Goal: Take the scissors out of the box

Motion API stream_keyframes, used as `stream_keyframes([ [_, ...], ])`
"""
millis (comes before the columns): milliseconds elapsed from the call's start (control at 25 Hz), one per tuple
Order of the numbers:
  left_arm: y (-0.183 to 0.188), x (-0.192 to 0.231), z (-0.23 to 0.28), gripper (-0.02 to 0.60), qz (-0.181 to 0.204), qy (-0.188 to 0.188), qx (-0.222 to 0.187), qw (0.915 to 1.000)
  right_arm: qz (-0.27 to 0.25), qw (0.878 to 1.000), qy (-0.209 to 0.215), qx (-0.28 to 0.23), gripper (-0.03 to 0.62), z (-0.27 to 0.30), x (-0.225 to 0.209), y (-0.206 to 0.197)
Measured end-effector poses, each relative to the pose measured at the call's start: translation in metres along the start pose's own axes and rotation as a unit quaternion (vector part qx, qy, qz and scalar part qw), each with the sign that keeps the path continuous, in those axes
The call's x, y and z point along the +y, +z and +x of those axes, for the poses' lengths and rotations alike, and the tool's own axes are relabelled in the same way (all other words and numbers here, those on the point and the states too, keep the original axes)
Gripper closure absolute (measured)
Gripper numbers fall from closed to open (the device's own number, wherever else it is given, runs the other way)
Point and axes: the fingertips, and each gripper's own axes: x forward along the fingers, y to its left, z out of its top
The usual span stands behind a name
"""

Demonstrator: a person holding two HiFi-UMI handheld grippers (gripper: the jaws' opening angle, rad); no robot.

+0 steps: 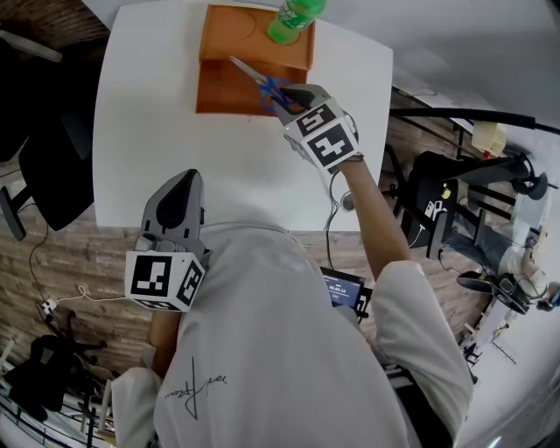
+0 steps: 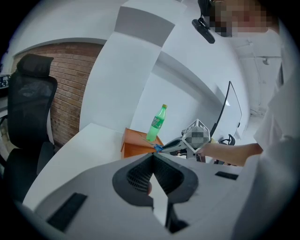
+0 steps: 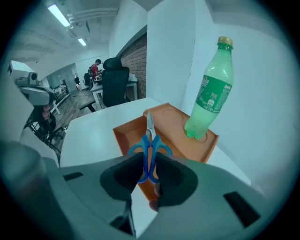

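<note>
Tool in the person's right hand, the right tool (image 1: 278,98), is clenched on the blue handles of the scissors (image 1: 254,77). Its two pads press the handle loops from either side, and the shut steel blades point away from the person. Holding the scissors by the handles probably gives the pads a thick, grippy part to squeeze and leaves the sharp end facing outward.

The scissors are over the open near compartment of the orange box (image 1: 223,96), slanted, with the blade tip aimed at the box's far left. They look raised off the box floor but have not cleared its edge, so the task seems only partly done. A green bottle (image 1: 293,17) stands upright in a round recess on the raised far part of the box, just beside the blade's line but apart from it. A lift up and back toward the person should avoid it.

The right arm is stretched forward across the white surface (image 1: 166,131), the forearm bare below a white sleeve and the wrist bent so the tool angles steeply down into the box.

The left tool (image 1: 179,188) is idle at the near edge of the surface, close to the person's chest. Its jaws meet at the tips with nothing between them. It points forward and slightly down, likely held back to leave the right arm room.
</note>
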Motion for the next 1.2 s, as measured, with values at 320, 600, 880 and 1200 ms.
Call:
stream_keyframes([
  [320,0.002,-0.003,-0.002,0.574,0.005,-0.001,-0.008,1.0000,0.015,0.999,-0.026,-0.037,0.500,-0.016,-0.003,0.006],
  [600,0.002,-0.007,0.000,0.574,0.011,-0.005,-0.010,0.9999,0.030,0.998,-0.029,-0.052,0.500,-0.030,-0.002,0.000],
  [880,0.003,-0.013,0.002,0.574,0.027,-0.016,-0.007,0.9995,0.050,0.995,-0.031,-0.079,0.500,-0.045,0.001,0.004],
  [1200,0.002,-0.022,0.002,0.574,0.036,-0.024,-0.005,0.9991,0.056,0.992,-0.040,-0.101,0.500,-0.059,0.005,0.004],
])
